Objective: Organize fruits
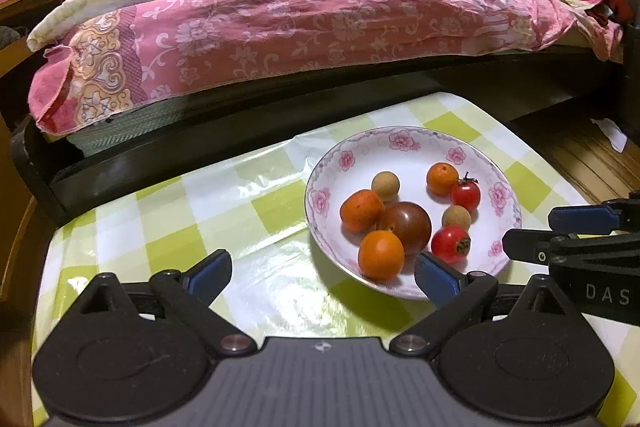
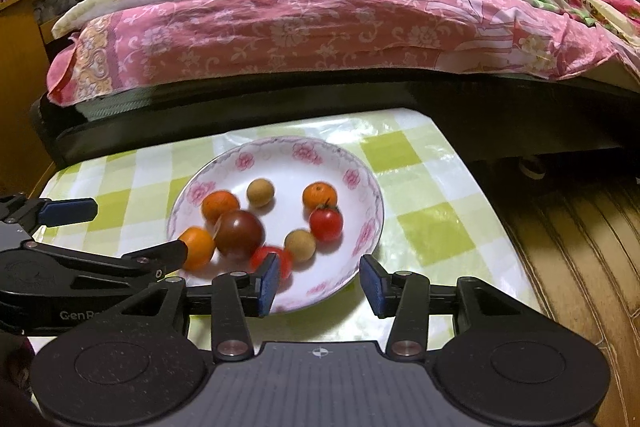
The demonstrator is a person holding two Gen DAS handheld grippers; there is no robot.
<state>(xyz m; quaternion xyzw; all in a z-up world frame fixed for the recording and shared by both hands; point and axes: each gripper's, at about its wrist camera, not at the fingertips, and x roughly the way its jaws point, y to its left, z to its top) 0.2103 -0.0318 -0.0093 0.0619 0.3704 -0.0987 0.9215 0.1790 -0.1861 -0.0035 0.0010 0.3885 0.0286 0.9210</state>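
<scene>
All eight fruits lie together in the flowered plate (image 1: 404, 141) on the green-checked tablecloth (image 1: 168, 219): three small oranges, one at the near edge (image 1: 381, 254), one to its left rear (image 1: 361, 209) and one further back (image 1: 442, 178); two red cherry tomatoes (image 1: 465, 194) (image 1: 451, 243); a larger dark tomato (image 1: 408, 227) in the middle, touching two of the oranges; and two tan longans (image 1: 385, 186) (image 1: 456, 217). No fruit shows on the cloth outside the plate. The left gripper (image 1: 322, 273) hangs low before the plate's near-left rim, its jaws spread wide and holding nothing; the right gripper (image 2: 318, 281) stands at the near rim with its jaws parted to a moderate gap, likewise empty, one pad in front of a red tomato that looks blurred in that view, so contact with it cannot be ruled out. Such a scene fits either fruits gathered in the plate with the sorting done, or a mixed heap waiting to be grouped by kind. Any pick here would call for a narrow, gentle closing on one round fruit, since its neighbours sit close and would roll.
</scene>
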